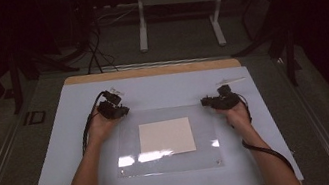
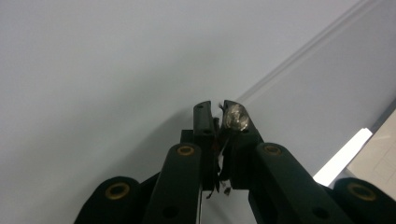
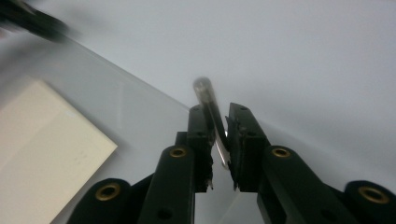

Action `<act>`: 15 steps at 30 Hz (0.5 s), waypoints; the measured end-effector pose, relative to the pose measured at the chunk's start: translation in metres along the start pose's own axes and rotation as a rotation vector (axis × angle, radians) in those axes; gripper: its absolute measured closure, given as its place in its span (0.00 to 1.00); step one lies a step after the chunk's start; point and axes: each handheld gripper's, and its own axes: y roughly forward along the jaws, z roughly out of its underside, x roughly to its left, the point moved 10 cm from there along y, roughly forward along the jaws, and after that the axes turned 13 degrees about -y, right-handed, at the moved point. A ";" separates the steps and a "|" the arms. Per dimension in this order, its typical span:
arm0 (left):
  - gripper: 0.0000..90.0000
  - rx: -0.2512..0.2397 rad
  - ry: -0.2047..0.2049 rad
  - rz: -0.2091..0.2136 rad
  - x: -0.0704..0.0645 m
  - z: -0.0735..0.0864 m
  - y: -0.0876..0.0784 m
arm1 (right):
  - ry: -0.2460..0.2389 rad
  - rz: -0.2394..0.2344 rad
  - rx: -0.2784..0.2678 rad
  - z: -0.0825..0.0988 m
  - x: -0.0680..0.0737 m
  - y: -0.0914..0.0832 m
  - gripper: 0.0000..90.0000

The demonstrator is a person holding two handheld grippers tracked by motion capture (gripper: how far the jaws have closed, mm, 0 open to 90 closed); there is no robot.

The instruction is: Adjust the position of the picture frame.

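**Layout on the surface**

A mat (image 1: 61, 155) covers the surface (image 1: 148, 70). A clear sheet (image 1: 134, 163) lies mid-mat, a paper square (image 1: 166, 137) at its centre. Left hand-held gripper (image 1: 120, 111) sits over the sheet's far-left corner, right hand-held gripper (image 1: 207, 101) over its far-right corner. A thin stick (image 1: 231, 81) lies behind the right one.

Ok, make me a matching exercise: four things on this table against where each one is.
Things:
1. pen
2. cream sheet
3. clear plate
4. small shiny piece

Places:
A. under the clear plate, at its middle
B. between the right gripper's jaws
C. flat on the pale blue mat
D. between the left gripper's jaws

Pairs: 1-B, 2-A, 3-C, 4-D
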 end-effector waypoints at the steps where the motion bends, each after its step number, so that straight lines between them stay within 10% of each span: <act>1: 0.94 -0.007 0.009 -0.017 -0.001 0.000 0.000 | 0.038 -0.019 -0.034 0.000 -0.001 0.001 0.88; 15: 0.94 -0.010 -0.010 -0.040 0.004 0.006 -0.006 | 0.008 0.019 -0.036 -0.009 0.000 0.009 0.90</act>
